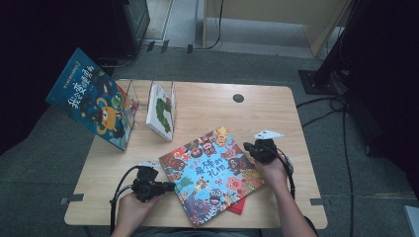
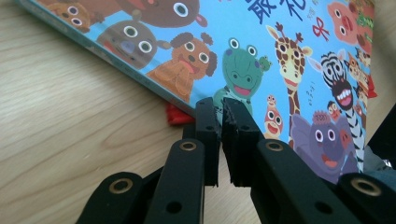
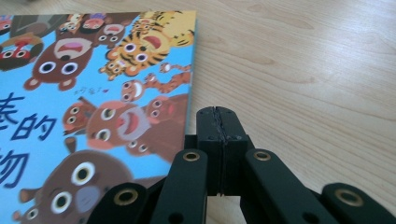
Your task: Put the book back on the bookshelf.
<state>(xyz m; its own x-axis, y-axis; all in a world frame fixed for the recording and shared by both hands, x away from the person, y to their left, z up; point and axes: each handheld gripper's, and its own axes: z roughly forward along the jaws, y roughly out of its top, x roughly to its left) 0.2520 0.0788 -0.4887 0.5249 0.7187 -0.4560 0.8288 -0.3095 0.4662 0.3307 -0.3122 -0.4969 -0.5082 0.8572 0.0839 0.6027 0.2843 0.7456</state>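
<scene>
**Tongs closed at both edges of the animal picture book**

The left tongs (image 1: pixel 169 186) are nearly together with nothing gripped, their tips at the near-left edge of the animal picture book (image 1: pixel 212 174); in the left gripper view the tips (image 2: pixel 223 122) touch or almost touch that edge, which of the two I cannot tell. The right tongs (image 1: pixel 248 146) are pressed fully together and empty, just beside the book's right edge on the bare worktop (image 1: pixel 207 106). The book lies flat, cover up, near the front of the worktop, on top of a red book (image 1: pixel 238 207) whose corner peeks out below it. Farther back, a clear book stand (image 1: pixel 143 101) holds a white caterpillar book (image 1: pixel 161 110), and a blue picture book (image 1: pixel 94 98) leans at its left. As I judge it, two books are shelved; the animal book is not yet lifted, and the red one waits beneath.
</scene>
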